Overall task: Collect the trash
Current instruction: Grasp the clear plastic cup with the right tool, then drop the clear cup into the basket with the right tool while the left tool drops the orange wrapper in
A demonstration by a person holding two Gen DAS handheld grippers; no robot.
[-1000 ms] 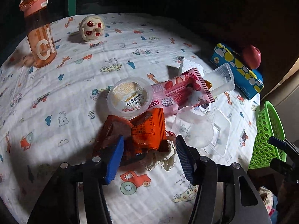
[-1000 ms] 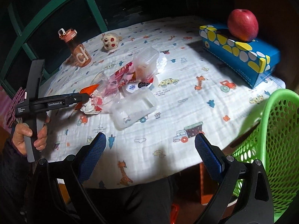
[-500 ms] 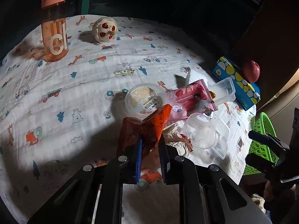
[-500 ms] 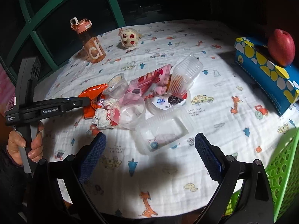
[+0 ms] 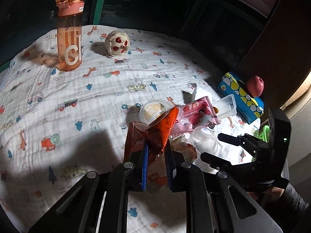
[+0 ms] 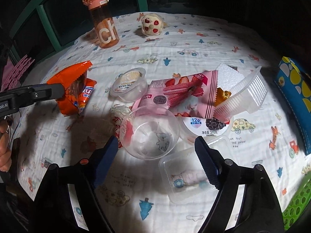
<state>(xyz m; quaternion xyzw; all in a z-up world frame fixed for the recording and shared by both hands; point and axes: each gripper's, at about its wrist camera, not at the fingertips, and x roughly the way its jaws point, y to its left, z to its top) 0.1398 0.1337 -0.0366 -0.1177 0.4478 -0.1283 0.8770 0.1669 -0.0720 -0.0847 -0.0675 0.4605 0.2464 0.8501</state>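
My left gripper (image 5: 157, 155) is shut on a crumpled orange snack wrapper (image 5: 155, 134) and holds it just above the tablecloth. The right wrist view shows that wrapper (image 6: 75, 89) hanging from the left gripper (image 6: 58, 91) at the left. My right gripper (image 6: 155, 141) points down over a clear plastic cup (image 6: 149, 134) lying on its side. Its jaws are closing with the cup between them, and the pads (image 6: 106, 159) do not press on it. A pink strawberry wrapper (image 6: 180, 93), a pudding cup (image 6: 130, 85) and clear trays (image 6: 245, 95) lie just beyond.
A green basket (image 6: 297, 202) stands off the table's right edge. A blue tissue box (image 6: 297, 89) carries a red apple (image 5: 255, 86). An orange bottle (image 6: 103, 23) and a small round toy (image 6: 151, 25) stand at the far side. A flat clear tray (image 6: 186, 172) lies under the right finger.
The left jaws closed on the orange wrapper and raised it off the cloth. The right gripper came in from the table's edge to the clear cup, and its jaws have narrowed.
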